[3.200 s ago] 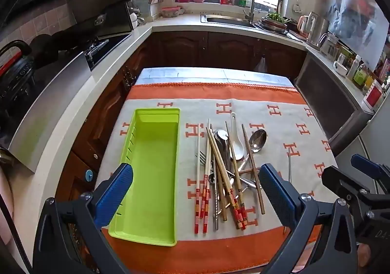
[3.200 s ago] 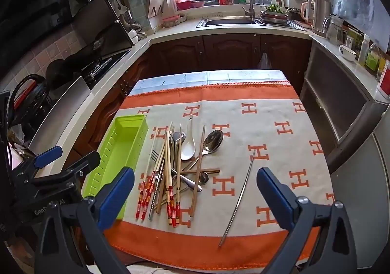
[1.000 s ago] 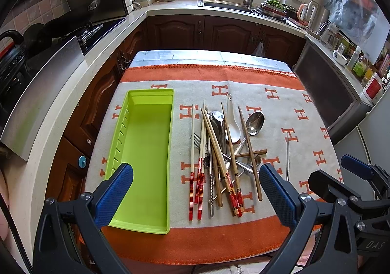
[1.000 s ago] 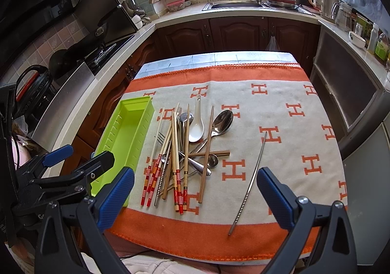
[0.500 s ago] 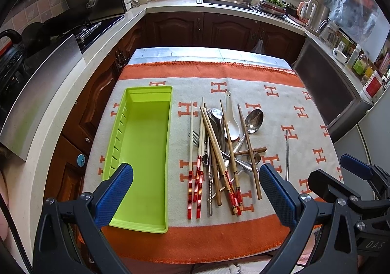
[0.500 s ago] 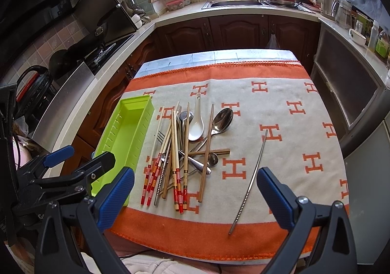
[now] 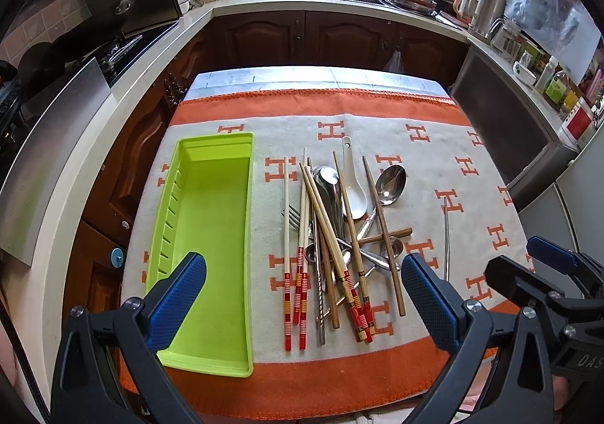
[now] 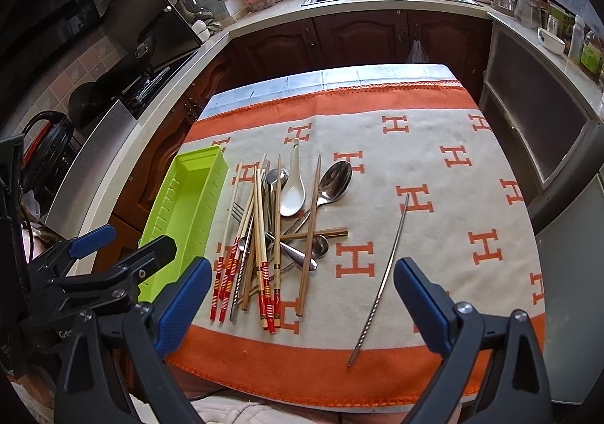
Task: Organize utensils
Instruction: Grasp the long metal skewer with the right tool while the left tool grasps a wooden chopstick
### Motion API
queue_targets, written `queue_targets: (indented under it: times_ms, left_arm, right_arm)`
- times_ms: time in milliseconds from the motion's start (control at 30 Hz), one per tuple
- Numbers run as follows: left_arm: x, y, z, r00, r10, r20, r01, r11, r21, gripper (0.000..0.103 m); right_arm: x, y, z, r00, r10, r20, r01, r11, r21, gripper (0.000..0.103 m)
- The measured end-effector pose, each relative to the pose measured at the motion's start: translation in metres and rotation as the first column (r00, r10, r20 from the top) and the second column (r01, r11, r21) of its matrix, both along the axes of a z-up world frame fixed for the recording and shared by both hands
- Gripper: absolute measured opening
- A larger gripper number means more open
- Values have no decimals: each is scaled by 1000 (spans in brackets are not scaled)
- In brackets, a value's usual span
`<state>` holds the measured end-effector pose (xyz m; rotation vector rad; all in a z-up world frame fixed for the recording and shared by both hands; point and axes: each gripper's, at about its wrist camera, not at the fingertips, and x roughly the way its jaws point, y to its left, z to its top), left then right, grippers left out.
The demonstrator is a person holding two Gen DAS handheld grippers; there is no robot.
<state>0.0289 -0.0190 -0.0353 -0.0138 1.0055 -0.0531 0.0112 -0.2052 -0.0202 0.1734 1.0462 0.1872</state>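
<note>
1. Two tongs, left tongs (image 7: pixel 302 295) and right tongs (image 8: pixel 298 303), we note spread wide, gripping nothing.
2. We see the utensil pile (image 7: pixel 339 235) just beside the green tray (image 7: pixel 211 235); the metal chopstick (image 8: pixel 381 280) lies apart on the bench cloth (image 8: pixel 453 235).

The worktop (image 7: pixel 377 79) carries an orange-bordered cloth (image 7: pixel 434 160); on it lie a green tray (image 7: pixel 211 220), a utensil pile (image 7: pixel 339 235) and one metal chopstick (image 8: pixel 385 273) apart.
</note>
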Motion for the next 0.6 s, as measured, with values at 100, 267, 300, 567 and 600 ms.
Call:
queue_targets:
  times_ms: [100, 267, 300, 567, 600]
  left_arm:
    - [13, 1, -7, 1000, 5, -3, -5, 1000, -21, 102]
    - [35, 0, -26, 1000, 10, -28, -12, 999, -47, 102]
    - [39, -1, -30, 999, 5, -37, -7, 999, -47, 102]
    - [60, -20, -69, 996, -42, -81, 36, 996, -81, 101]
    - [61, -24, -72, 995, -55, -82, 48, 996, -80, 100]
  right_arm:
    - [6, -15, -3, 999, -41, -5, 41, 999, 19, 96]
    - [18, -39, -18, 992, -126, -10, 125, 992, -34, 94]
    - [21, -44, -23, 991, -136, -18, 135, 990, -41, 92]
    - [36, -56, -77, 982, -149, -120, 141, 987, -72, 79]
    - [37, -56, -84, 981, -145, -130, 136, 988, -74, 76]
